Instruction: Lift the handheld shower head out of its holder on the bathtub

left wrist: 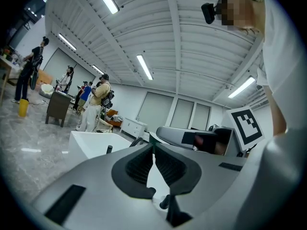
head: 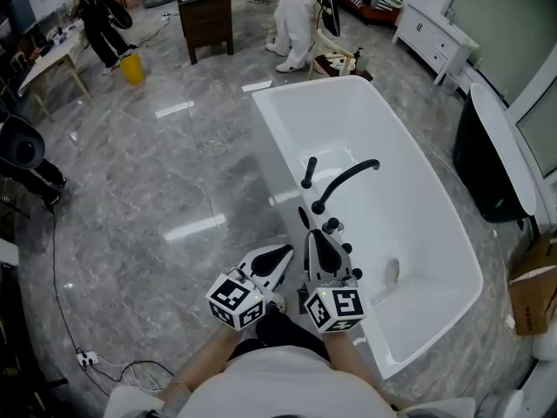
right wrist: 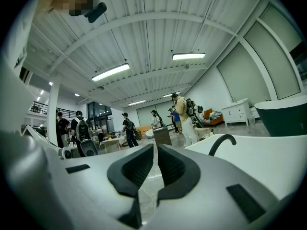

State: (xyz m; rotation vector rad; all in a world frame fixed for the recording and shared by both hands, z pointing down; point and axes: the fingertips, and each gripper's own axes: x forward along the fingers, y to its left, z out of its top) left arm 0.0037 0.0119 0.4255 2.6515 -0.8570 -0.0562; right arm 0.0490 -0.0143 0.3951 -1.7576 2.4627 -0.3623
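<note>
A cable (head: 122,368) lies on the grey floor (head: 157,190) at far left, and people (head: 100,16) stand at the room's far end. Low in the middle of the head view, the left tool (head: 288,251) is held level over the floor, just beside the near rim of the white tub (head: 409,190). In the left gripper view its jaws are pressed together with nothing between them. Just to its right, the right tool (head: 314,233) is also held level, over the rim itself. Its jaws are likewise together and empty, and its tips sit near the black knobs (head: 332,226).

The shower head (head: 308,172) is a black stick standing slightly tilted in its place on that same rim. It lies ahead of both tools, past the base of the spout (head: 348,178), and neither tool touches it. The left gripper view shows it as a small dark post on the tub's edge. The spout arcs rightward over the basin. A dark tub (head: 487,164) stands at the far right, with a cardboard box (head: 533,286) below it in the picture.
</note>
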